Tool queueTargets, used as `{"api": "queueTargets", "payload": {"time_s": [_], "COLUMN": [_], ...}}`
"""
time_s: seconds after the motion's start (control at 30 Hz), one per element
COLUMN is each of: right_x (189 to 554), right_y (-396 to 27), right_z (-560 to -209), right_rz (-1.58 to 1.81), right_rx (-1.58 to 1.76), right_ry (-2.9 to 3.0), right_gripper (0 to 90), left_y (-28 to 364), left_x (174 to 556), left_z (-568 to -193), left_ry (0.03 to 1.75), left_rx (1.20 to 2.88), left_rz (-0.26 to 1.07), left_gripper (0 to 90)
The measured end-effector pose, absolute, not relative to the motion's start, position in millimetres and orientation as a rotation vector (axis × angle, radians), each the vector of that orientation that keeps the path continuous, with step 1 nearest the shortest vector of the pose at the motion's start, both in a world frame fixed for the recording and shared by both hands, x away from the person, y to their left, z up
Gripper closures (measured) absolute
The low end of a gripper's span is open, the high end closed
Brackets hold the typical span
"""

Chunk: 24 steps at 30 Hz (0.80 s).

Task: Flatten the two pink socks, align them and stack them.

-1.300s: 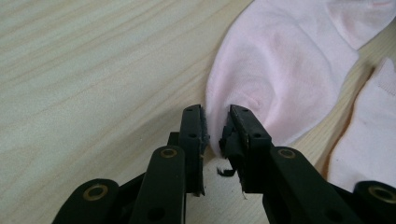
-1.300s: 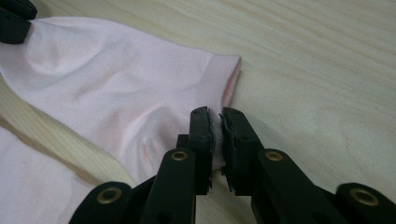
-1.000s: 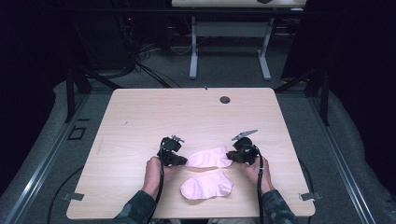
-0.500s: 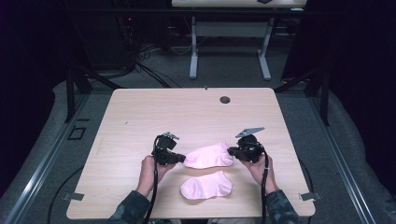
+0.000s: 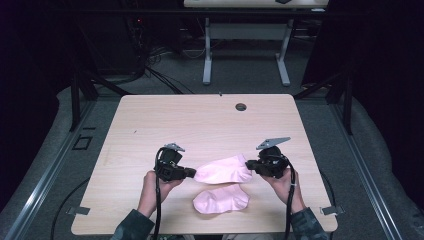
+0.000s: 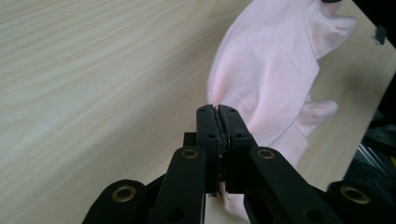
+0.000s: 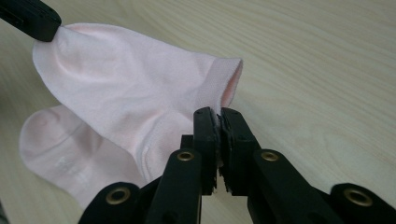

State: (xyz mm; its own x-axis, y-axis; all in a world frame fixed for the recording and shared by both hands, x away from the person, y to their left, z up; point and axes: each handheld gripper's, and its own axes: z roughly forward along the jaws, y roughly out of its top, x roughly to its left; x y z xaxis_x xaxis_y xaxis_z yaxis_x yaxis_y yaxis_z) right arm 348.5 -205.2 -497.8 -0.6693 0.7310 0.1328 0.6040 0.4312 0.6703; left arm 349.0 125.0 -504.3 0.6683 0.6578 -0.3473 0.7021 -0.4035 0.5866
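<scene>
A pink sock [image 5: 222, 170] hangs stretched between my two grippers, lifted above the wooden table [image 5: 200, 125]. My left gripper [image 5: 193, 173] is shut on its toe end, and my right gripper [image 5: 249, 164] is shut on its cuff end. In the left gripper view the jaws [image 6: 218, 112] pinch the sock's [image 6: 266, 70] edge. In the right gripper view the jaws [image 7: 218, 114] clamp the cuff of the sock [image 7: 126, 93], with the left gripper's tip [image 7: 32, 18] at the far end. A second pink sock [image 5: 221, 200] lies flat on the table beneath, near the front edge.
A small round dark grommet [image 5: 241, 106] sits near the table's far edge. The person's hands [image 5: 155, 187] come in over the front edge. Another table's legs [image 5: 206, 60] and cables stand on the floor beyond.
Both grippers have risen and moved a little away from the person, carrying the upper sock off the table. The lower sock has stayed where it was.
</scene>
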Motion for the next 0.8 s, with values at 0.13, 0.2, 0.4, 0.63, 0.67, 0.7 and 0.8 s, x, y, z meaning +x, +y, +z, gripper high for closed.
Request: {"api": "queueTargets", "payload": {"time_s": [0.13,0.2,0.4,0.63,0.67,0.7,0.8], "right_x": [337,332,320,310,309,309,309], "right_y": [-204,-203,-200,-199,-199,-199,-199], "right_z": [-491,-490,-494,-507,-511,-514,-523], "right_rz": [1.045,1.043,1.009,0.990,0.983,0.988,0.980], "right_rx": [1.161,1.157,1.154,1.159,1.159,1.169,1.183], "right_ry": [2.538,2.544,2.594,2.639,2.651,2.651,2.669], "right_gripper": [85.4,85.3,85.2,85.1,85.1,85.0,84.9], "left_y": [129,130,135,136,136,136,135], "left_x": [339,334,324,314,313,313,311], "left_z": [-503,-505,-512,-527,-528,-531,-538], "left_ry": [1.038,1.035,1.042,1.049,1.052,1.061,1.065], "left_rx": [2.147,2.150,2.146,2.170,2.172,2.175,2.195], "left_rz": [-0.120,-0.129,-0.185,-0.245,-0.252,-0.256,-0.281], "left_gripper": [88.0,88.0,87.9,87.9,87.8,87.8,87.7]}}
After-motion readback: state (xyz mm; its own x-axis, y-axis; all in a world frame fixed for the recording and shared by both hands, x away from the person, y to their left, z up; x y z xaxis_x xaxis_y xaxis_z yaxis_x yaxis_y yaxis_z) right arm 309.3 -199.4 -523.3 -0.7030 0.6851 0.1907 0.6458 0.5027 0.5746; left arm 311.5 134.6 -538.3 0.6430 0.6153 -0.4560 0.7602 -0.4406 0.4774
